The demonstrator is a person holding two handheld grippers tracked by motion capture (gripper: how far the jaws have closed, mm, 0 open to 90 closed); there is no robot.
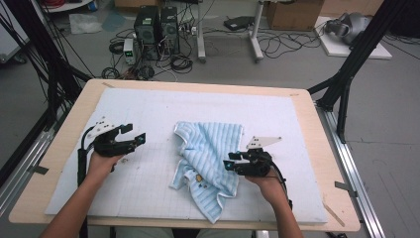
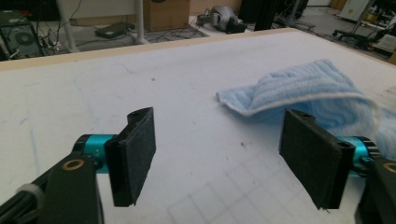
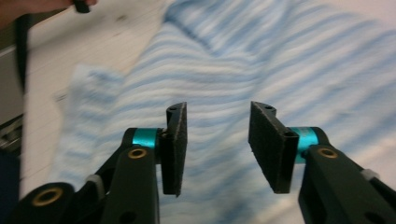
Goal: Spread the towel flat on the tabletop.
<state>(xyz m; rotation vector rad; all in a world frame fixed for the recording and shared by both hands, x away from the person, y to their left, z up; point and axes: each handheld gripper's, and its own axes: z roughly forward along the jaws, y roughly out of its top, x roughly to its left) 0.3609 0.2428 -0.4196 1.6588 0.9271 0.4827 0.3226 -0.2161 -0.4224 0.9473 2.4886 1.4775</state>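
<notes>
Hovering over the striped towel [image 1: 210, 158], the right gripper [image 1: 229, 165] is gaping, grasping nothing; left gripper [image 1: 141, 139] is spread wide beside it, empty.

Black two-jaw grippers [image 1: 138, 140] [image 1: 229, 165] — teal collars, brass screws, grey three-cornered plates, trailing black cables.

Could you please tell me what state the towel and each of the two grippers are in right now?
striped towel: crumpled and partly folded over itself, lying on the white mat, held by neither gripper.
left gripper: open, nothing between its jaws, apart from the towel.
right gripper: open, at the towel's right edge, not gripping it.
</notes>
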